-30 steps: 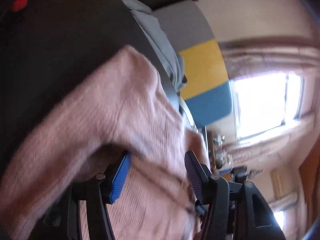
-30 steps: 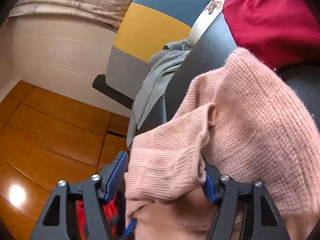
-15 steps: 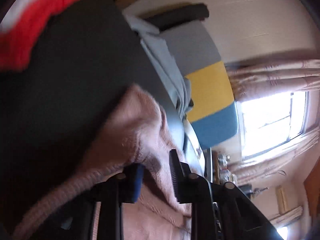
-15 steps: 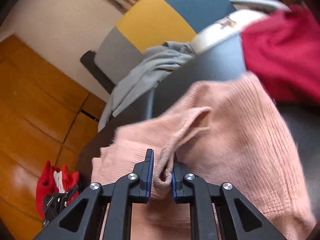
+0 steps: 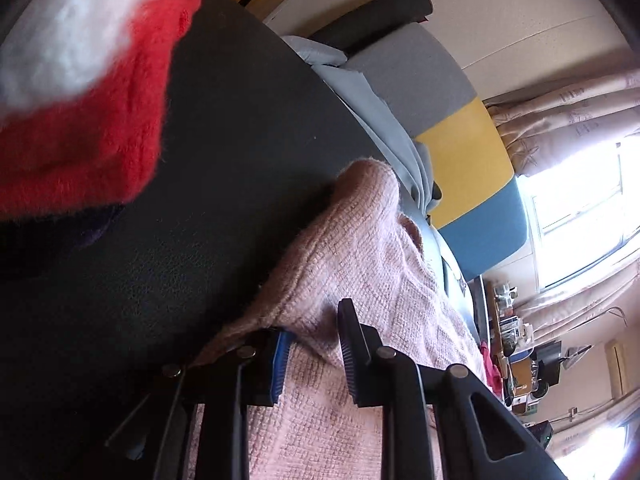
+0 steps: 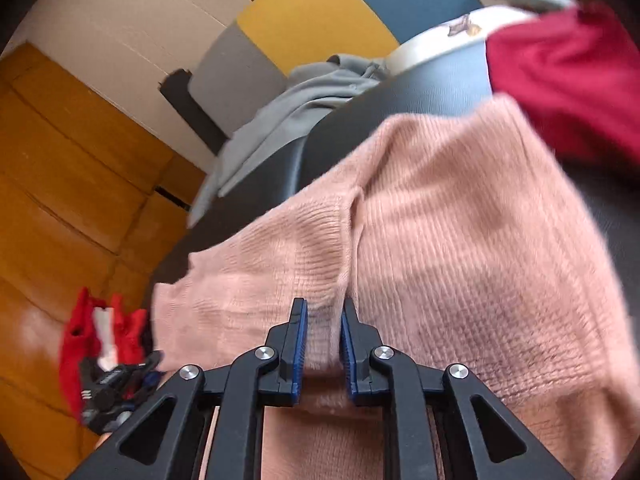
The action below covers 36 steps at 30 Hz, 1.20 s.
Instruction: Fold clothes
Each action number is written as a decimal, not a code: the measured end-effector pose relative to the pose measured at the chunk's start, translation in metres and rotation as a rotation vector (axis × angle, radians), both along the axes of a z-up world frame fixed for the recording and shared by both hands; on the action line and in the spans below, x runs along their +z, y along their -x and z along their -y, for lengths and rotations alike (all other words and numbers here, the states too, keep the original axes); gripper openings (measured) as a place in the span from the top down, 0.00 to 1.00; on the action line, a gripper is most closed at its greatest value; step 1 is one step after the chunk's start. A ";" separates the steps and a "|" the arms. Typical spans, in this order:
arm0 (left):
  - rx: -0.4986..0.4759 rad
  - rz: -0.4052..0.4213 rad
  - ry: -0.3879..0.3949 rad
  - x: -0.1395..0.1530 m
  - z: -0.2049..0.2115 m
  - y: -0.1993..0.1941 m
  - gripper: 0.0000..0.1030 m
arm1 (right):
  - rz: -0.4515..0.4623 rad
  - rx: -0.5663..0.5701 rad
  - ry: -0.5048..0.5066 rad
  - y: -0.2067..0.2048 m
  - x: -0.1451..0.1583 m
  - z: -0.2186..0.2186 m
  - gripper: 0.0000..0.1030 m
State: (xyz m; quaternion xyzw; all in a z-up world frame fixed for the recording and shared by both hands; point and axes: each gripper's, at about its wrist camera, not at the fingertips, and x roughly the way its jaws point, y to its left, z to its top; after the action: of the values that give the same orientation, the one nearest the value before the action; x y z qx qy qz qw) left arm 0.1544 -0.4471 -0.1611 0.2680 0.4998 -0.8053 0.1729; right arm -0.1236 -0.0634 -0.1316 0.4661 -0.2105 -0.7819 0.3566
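Observation:
A pink knitted sweater [image 5: 380, 280] lies bunched on a dark table top [image 5: 200, 200]. My left gripper [image 5: 314, 320] has its blue pads closed on a raised fold at the sweater's edge. In the right wrist view the same pink sweater [image 6: 460, 260] spreads over the dark table top [image 6: 340, 140]. My right gripper [image 6: 324, 306] pinches a ridge of the knit where a sleeve seam runs. Its jaws are opening slightly, with the fabric still pressed between the pads.
A red and white fluffy garment [image 5: 80, 100] lies on the table to the left. A dark red garment [image 6: 560, 80] sits at the far right, and a grey garment [image 6: 280, 120] hangs over the table's far edge. Behind stands a grey, yellow and blue seat [image 6: 320, 20] on a wooden floor [image 6: 60, 160].
Both grippers went from wide open around the sweater to closed on folds of it. The left gripper moved along the table, bringing the red and white garment into its view.

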 end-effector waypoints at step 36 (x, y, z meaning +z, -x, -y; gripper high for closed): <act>-0.136 0.088 0.334 0.011 -0.023 0.038 0.55 | -0.396 0.231 -0.475 -0.025 0.014 0.066 0.37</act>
State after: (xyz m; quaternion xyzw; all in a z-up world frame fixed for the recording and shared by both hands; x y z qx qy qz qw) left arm 0.1164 -0.4243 -0.1505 0.3036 0.3316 -0.8746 0.1817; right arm -0.0985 -0.1290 -0.1176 0.3958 0.1051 -0.8390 0.3582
